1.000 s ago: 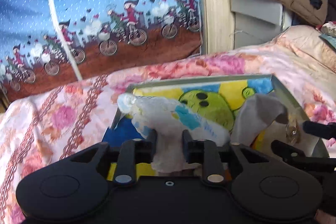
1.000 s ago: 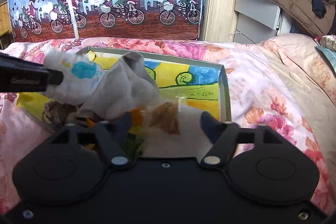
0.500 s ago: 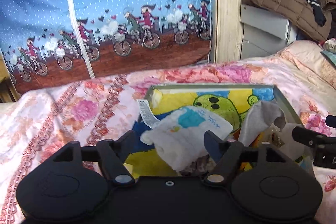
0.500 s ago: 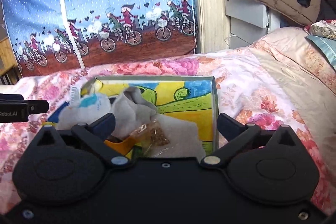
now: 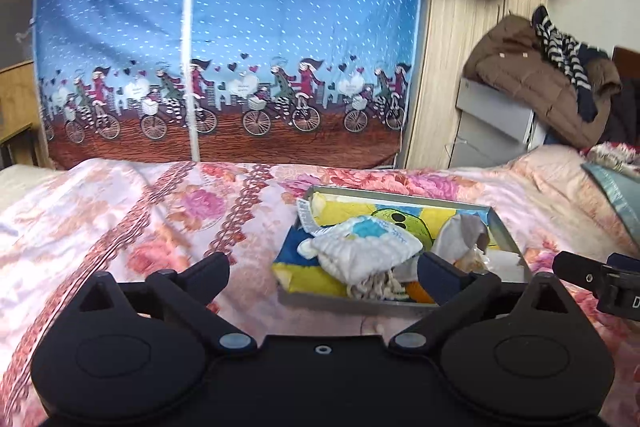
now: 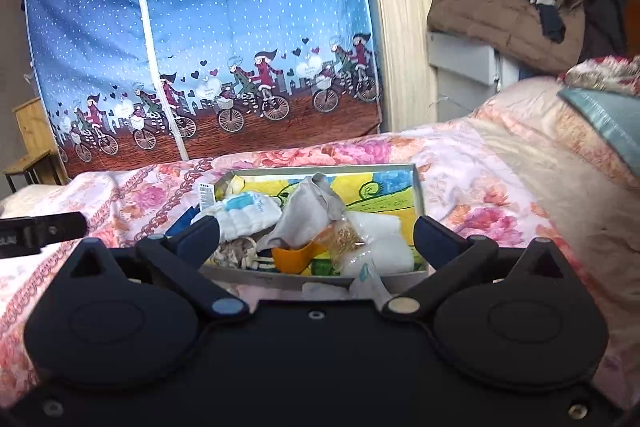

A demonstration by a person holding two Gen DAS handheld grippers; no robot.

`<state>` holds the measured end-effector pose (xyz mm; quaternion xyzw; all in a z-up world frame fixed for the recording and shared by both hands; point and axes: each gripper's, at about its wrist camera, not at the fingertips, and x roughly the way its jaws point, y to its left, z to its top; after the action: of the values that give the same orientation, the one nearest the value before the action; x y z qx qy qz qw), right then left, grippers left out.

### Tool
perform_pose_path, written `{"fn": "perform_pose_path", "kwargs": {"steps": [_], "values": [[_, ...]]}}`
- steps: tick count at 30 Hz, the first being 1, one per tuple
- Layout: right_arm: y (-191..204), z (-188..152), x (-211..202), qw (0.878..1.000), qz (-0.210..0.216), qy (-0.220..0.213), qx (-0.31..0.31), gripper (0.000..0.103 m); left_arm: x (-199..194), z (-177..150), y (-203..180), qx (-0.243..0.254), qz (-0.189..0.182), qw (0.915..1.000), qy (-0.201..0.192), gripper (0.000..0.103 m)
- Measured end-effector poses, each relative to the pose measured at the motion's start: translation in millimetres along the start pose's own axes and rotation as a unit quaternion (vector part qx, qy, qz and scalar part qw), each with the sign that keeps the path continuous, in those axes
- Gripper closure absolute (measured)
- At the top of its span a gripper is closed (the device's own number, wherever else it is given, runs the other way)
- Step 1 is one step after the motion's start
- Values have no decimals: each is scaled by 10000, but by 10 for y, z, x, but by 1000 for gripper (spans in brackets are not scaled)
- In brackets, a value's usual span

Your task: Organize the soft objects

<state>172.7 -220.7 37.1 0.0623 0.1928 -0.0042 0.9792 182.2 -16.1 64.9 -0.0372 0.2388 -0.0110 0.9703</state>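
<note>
A shallow grey tray (image 5: 505, 231) (image 6: 418, 187) with a bright cartoon lining sits on the floral bedspread. In it lie a white cloth with a blue patch (image 5: 366, 245) (image 6: 245, 211), a grey cloth (image 5: 460, 233) (image 6: 316, 209), a beige knitted piece (image 6: 238, 254), an orange item (image 6: 298, 255), a clear packet (image 6: 344, 235) and white padding (image 6: 380, 239). My left gripper (image 5: 323, 269) is open and empty, held back from the tray's near left. My right gripper (image 6: 316, 237) is open and empty, just before the tray's near edge.
A blue fabric wardrobe (image 5: 224, 39) with a cyclist print stands behind the bed. A grey cabinet (image 5: 496, 123) piled with a brown coat (image 5: 532, 83) stands at the right. A crumpled clear wrapper (image 6: 366, 281) lies before the tray. A teal pillow (image 6: 612, 115) lies at far right.
My left gripper let go of the white cloth, which dropped into the tray. Both grippers opened wide and drew back and up from the tray.
</note>
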Motion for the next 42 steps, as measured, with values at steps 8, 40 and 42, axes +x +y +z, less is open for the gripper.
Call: {"fn": "perform_pose_path", "kwargs": {"steps": [8,40,42], "values": [[-20,-136,-392,9993,-196,-106,314,0,-558,-227,197,183,-11,9996,-227,1],[261,-758,-274,9852,-748,1544,66,0,-490,-991,255,365,-26,9981,489,1],[276,-768,-275,9848,-721,1581,37,0,-491,-995,255,394,-19,9979,506,1]]}}
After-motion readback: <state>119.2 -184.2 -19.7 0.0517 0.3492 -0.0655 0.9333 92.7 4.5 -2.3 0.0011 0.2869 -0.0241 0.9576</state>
